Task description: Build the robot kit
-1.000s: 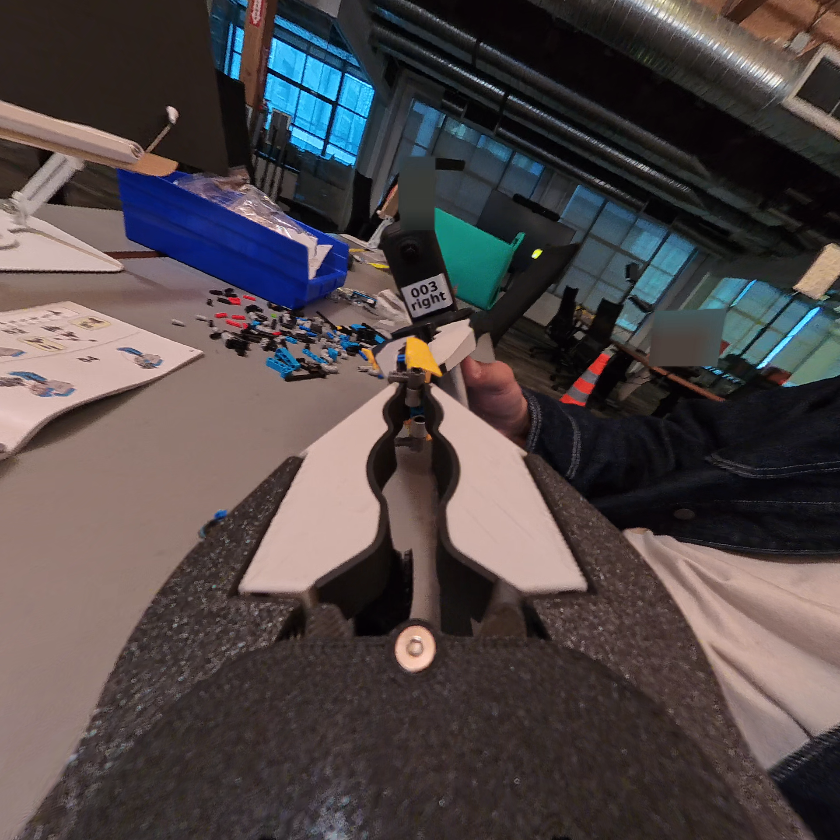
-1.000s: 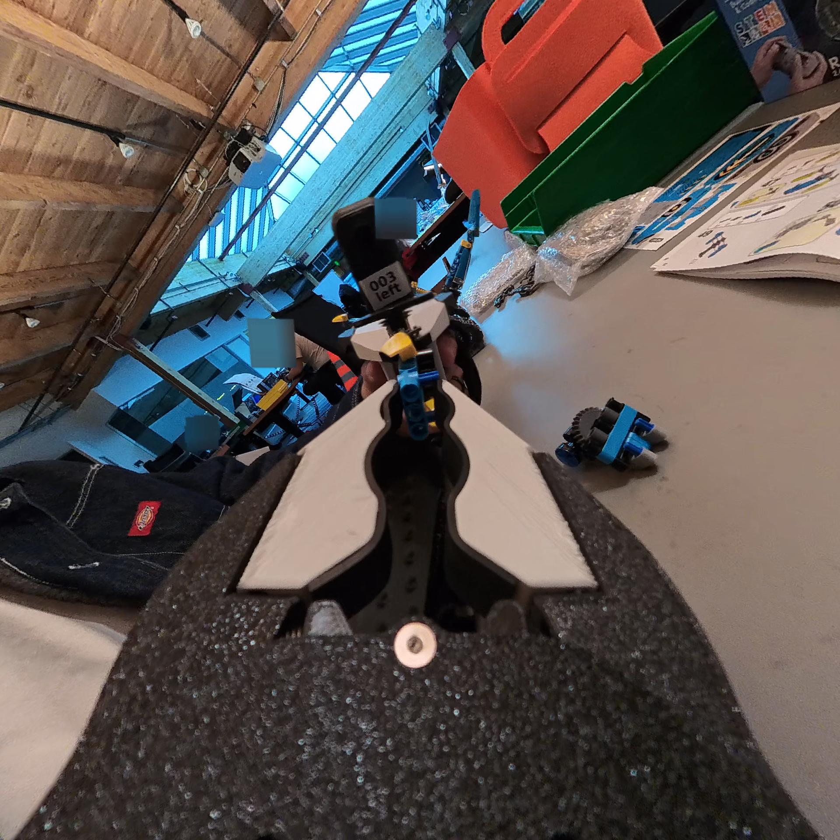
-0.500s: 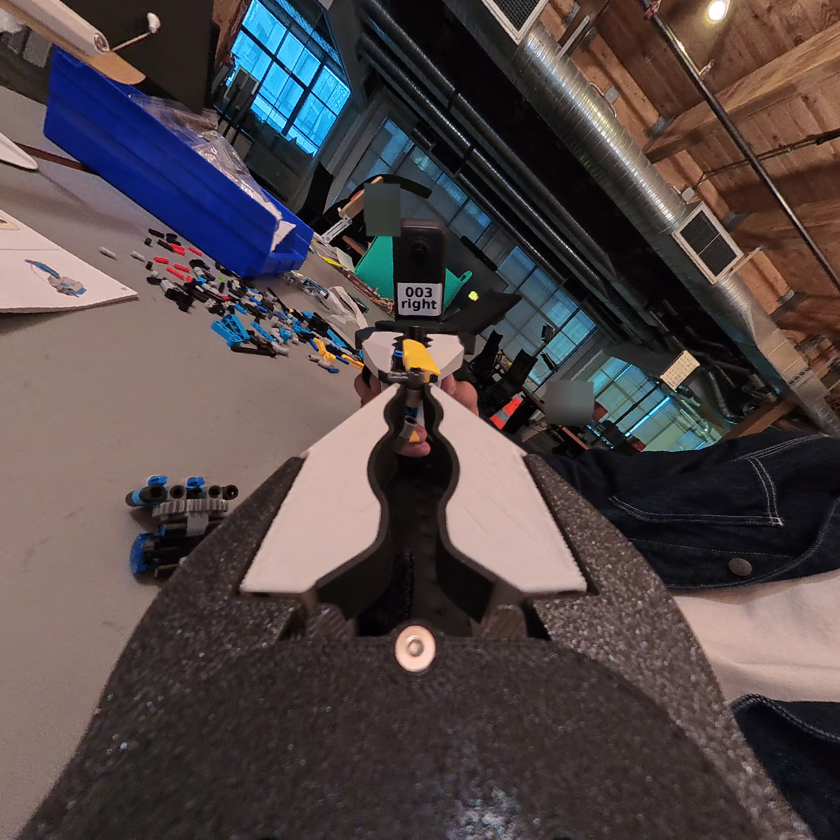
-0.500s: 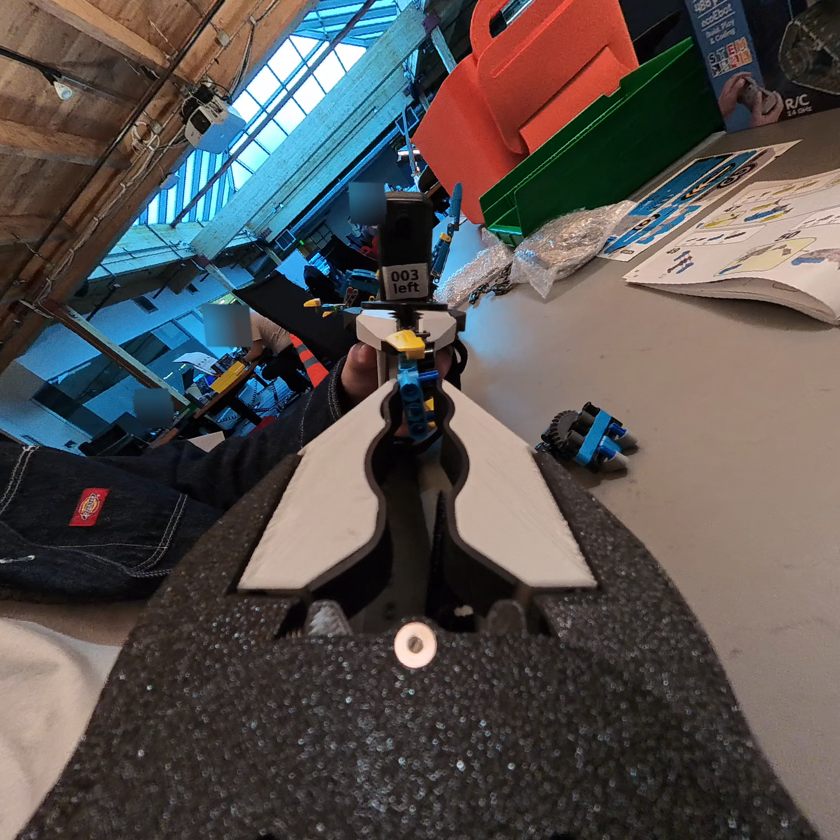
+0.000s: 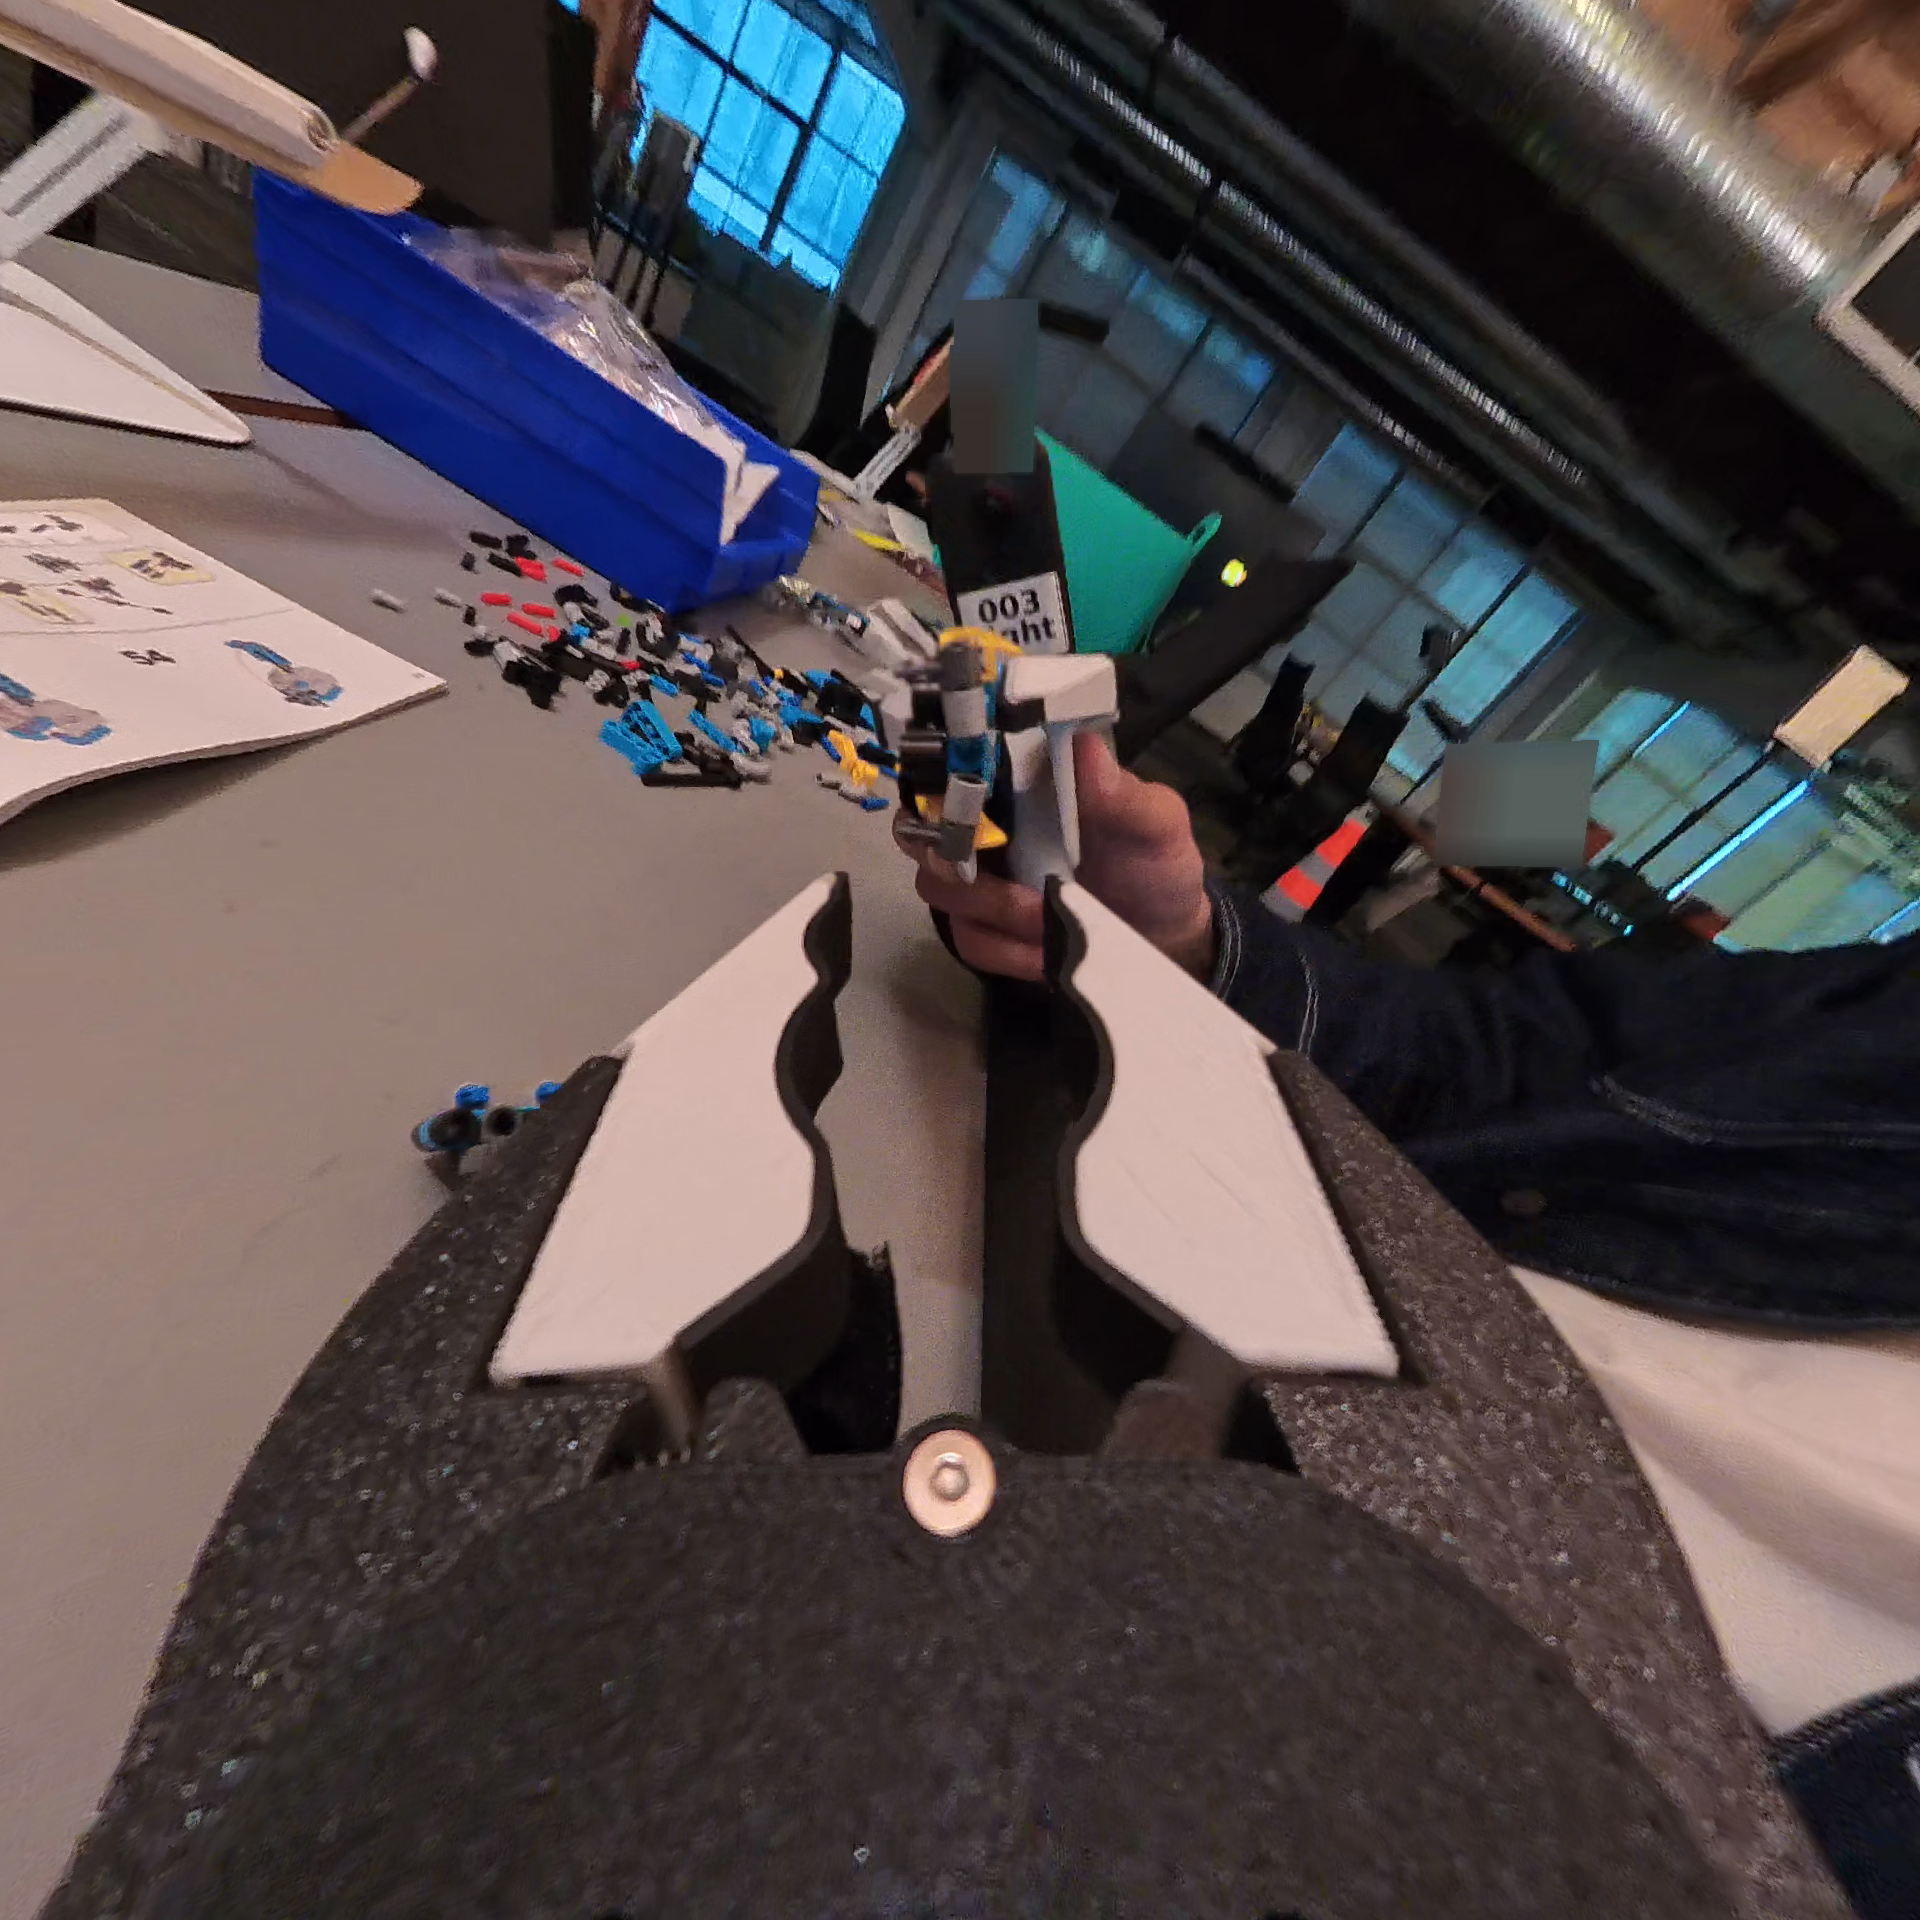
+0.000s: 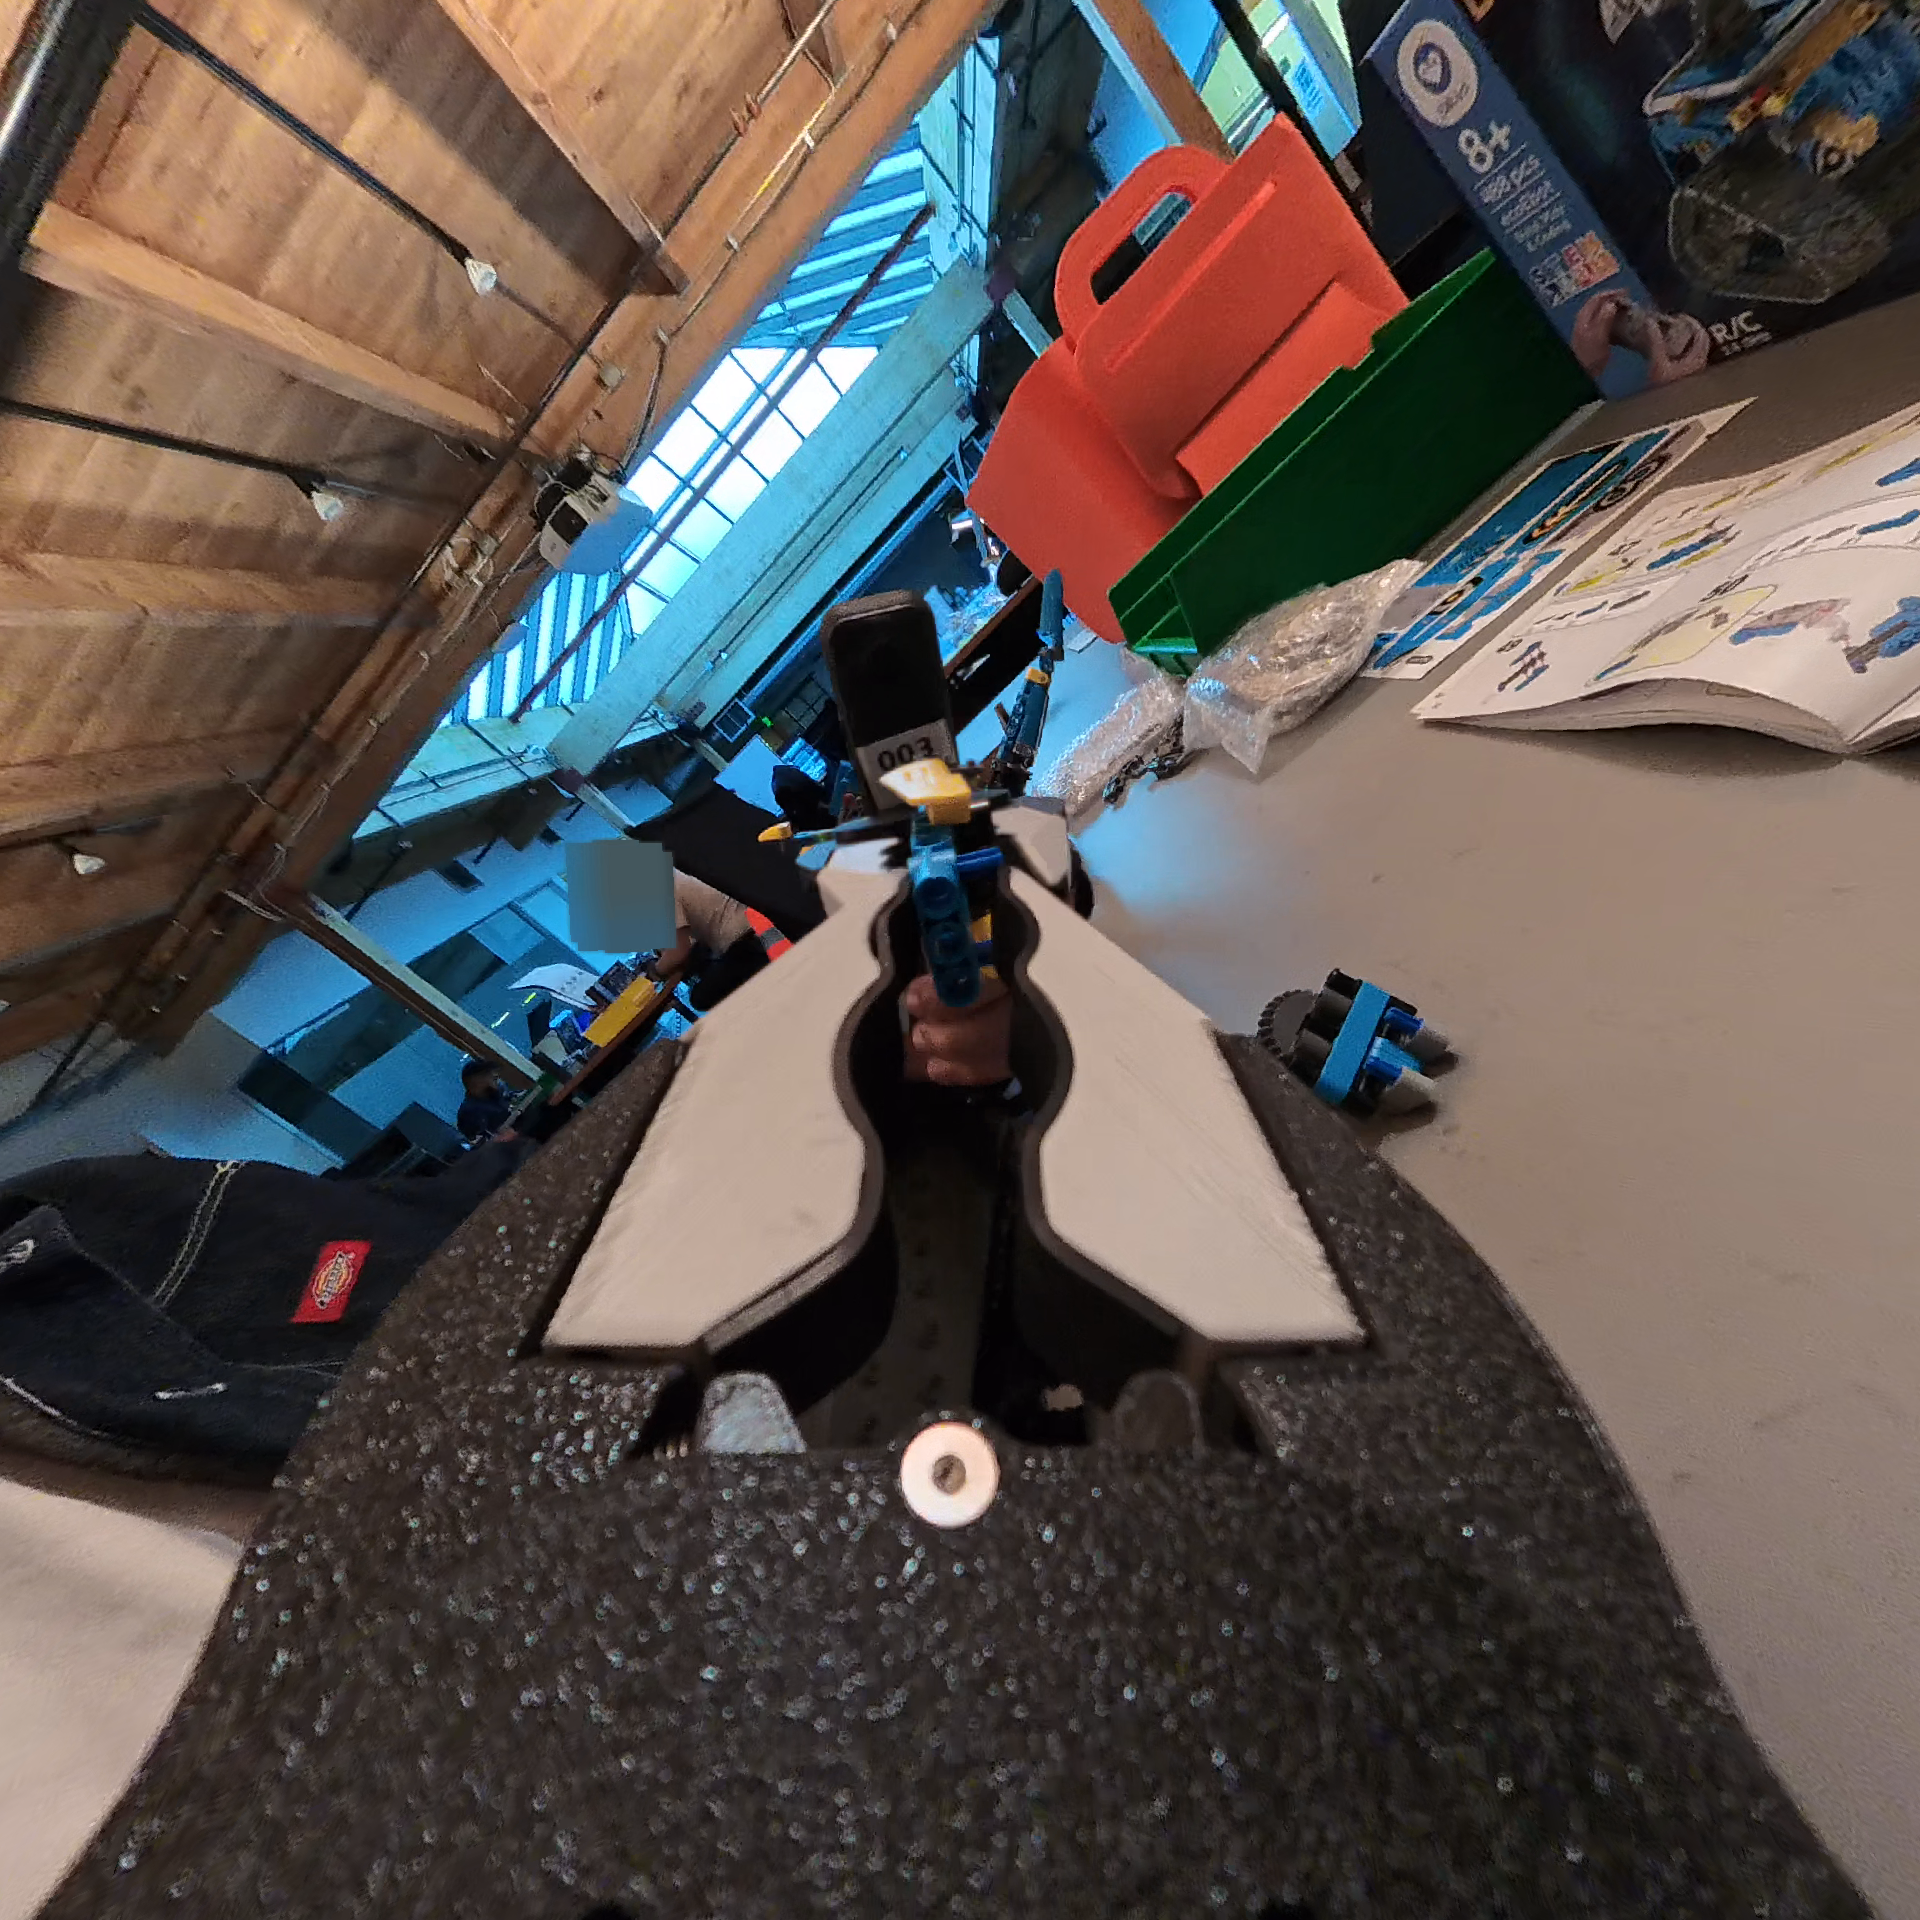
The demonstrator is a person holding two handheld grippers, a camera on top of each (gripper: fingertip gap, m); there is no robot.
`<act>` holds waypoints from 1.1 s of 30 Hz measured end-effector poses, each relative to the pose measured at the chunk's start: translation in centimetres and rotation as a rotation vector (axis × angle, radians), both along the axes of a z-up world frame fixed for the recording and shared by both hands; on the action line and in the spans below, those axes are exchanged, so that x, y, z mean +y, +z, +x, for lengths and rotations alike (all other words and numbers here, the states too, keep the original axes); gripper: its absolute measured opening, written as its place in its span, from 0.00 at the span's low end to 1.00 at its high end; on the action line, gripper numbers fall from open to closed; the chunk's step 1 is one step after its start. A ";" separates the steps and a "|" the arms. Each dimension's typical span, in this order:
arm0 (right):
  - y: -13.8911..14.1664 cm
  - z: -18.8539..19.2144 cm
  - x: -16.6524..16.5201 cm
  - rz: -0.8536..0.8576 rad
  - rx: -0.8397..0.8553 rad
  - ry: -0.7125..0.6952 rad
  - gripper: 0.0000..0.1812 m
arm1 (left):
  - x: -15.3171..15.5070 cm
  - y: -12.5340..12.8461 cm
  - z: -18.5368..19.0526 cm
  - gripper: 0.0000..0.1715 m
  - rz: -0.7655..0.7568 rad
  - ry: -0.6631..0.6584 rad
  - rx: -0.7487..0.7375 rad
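My left gripper (image 5: 948, 894) is open and empty, its white fingers (image 5: 707, 1122) spread wide above the grey table (image 5: 312, 987). Just beyond its tips, my right gripper (image 5: 1023, 748) holds a small blue, yellow and grey brick assembly (image 5: 951, 748) in the air. In the right wrist view my right gripper (image 6: 948, 914) is shut on that assembly (image 6: 945, 935), a blue beam with a yellow piece on top. The left gripper's camera (image 6: 888, 675) shows right behind it. A small blue and black wheel sub-assembly (image 6: 1351, 1049) lies on the table; it also shows in the left wrist view (image 5: 473, 1112).
A pile of loose small parts (image 5: 665, 675) lies before a blue bin (image 5: 499, 395). An open instruction booklet (image 5: 156, 634) (image 6: 1714, 623) lies on the table. A green bin (image 6: 1351, 499), an orange case (image 6: 1174, 395), plastic bags (image 6: 1268, 665) and a toy box (image 6: 1558, 177) stand farther off. A denim sleeve (image 5: 1558, 1091) is at the right. The tips of one gripper are about 4 cm away from the tips of the other.
My left gripper has opened, let go of the brick assembly and drawn back from it. My right gripper stays shut on the assembly and has tilted.
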State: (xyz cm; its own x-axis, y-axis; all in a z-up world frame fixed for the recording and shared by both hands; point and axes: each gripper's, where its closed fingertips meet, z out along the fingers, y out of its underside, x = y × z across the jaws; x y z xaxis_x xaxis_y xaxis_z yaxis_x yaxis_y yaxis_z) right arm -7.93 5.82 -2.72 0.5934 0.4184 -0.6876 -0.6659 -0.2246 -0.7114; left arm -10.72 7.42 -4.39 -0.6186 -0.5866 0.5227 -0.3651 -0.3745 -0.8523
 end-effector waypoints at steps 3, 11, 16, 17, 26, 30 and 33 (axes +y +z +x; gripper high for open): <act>0.0 -0.4 0.0 0.003 -0.012 0.013 0.07 | -1.2 -0.6 0.1 0.20 0.080 -0.010 -0.004; -0.4 -1.0 0.2 -0.023 -0.011 0.046 0.07 | -1.1 -0.1 0.0 0.14 0.086 0.002 -0.033; -0.8 -1.2 0.4 -0.042 -0.035 0.045 0.07 | -0.8 -0.3 0.1 0.13 0.084 0.010 -0.027; -0.8 -1.2 0.4 -0.043 -0.034 0.046 0.07 | -0.8 -0.3 0.1 0.13 0.070 0.004 -0.023; -0.3 -1.7 0.2 -0.015 -0.014 0.082 0.08 | -1.1 0.5 -0.5 0.09 -0.133 -0.092 0.031; -0.1 -2.0 0.1 -0.006 0.053 0.122 0.08 | -1.0 1.1 -0.8 0.08 -0.263 -0.152 0.058; 0.0 -2.2 0.1 0.003 0.033 0.125 0.08 | -1.0 1.4 -1.1 0.08 -0.336 -0.191 0.071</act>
State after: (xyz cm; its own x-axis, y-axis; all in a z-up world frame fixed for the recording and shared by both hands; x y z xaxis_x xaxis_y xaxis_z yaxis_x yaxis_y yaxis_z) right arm -10.13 5.88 -2.67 0.5131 0.4898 -0.7049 -0.6560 -0.3058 -0.6900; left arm -11.80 6.45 -2.98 -0.6556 -0.2535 0.7113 -0.5086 -0.5480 -0.6641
